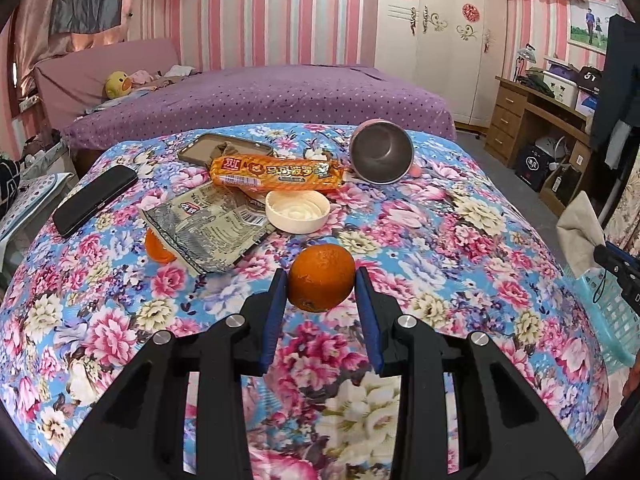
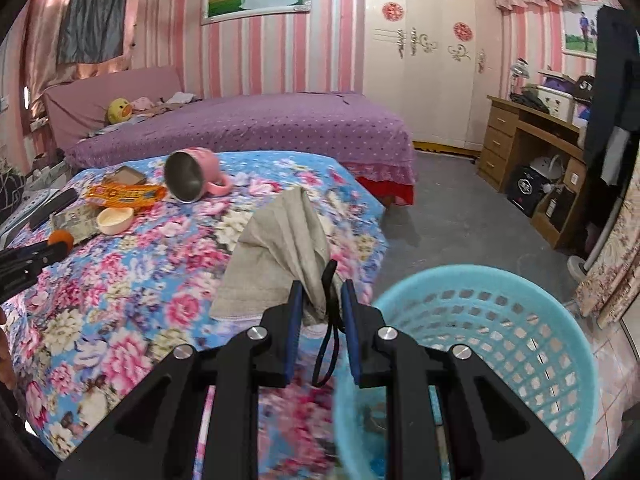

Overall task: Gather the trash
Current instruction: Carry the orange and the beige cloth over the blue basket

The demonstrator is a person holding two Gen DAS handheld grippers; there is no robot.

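Note:
My left gripper (image 1: 321, 276) is shut on an orange (image 1: 321, 278) and holds it just over the floral table cover (image 1: 460, 232). Beyond it lie a grey snack wrapper (image 1: 208, 228), an orange sausage packet (image 1: 276, 174), a white lid (image 1: 298, 210) and a second orange (image 1: 158, 250) half under the wrapper. My right gripper (image 2: 320, 294) is shut on a grey cloth (image 2: 284, 248) with a dark strap hanging, just left of the turquoise basket (image 2: 500, 320). The left gripper and its orange (image 2: 60, 240) show at the left edge of the right wrist view.
A pink mug (image 1: 380, 152) lies tipped over at the back. A black phone (image 1: 96, 198) and a phone case (image 1: 204, 148) lie at the left. A purple bed (image 1: 280, 96) stands behind, and a wooden desk (image 2: 532, 152) at the right.

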